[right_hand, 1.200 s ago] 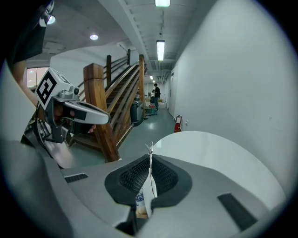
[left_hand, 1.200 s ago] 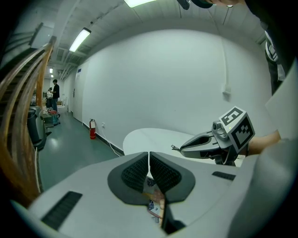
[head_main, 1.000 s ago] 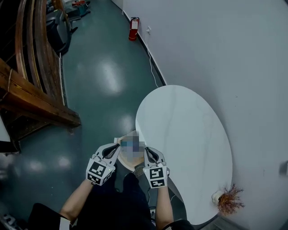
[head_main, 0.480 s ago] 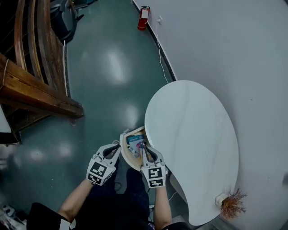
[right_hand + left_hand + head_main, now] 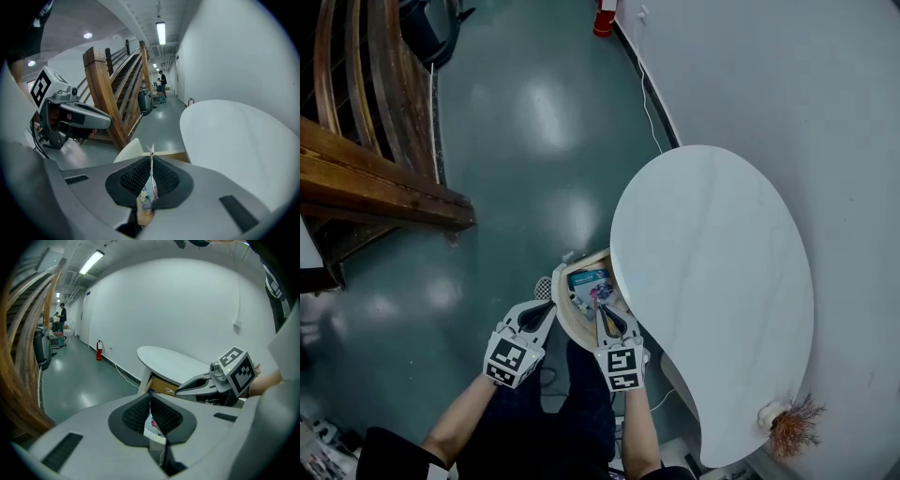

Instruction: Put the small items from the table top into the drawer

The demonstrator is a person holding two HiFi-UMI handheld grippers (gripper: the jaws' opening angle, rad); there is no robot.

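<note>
Two tongs are in view, one in each of the person's hands, both angled downward at the near left edge of the white table.

Right tongs: the jaws are nearly together, pinching a thin packet. Its crimped silvery edge stands up past the tips and a printed face shows below the pads. In the head view these tongs sit over the open drawer.

Left tongs: the pads meet at the tips, and nothing can be made out pinched between them. In the head view they sit just left of the drawer's curved wooden front, apart from the right tongs.

Drawer: pulled out from under the table's left edge. Several colourful small items lie inside.

Table: a dried sprig stands at the near corner beside the wall.

Surroundings: green glossy floor, wooden staircase to the left, and a red fire extinguisher by the wall.
</note>
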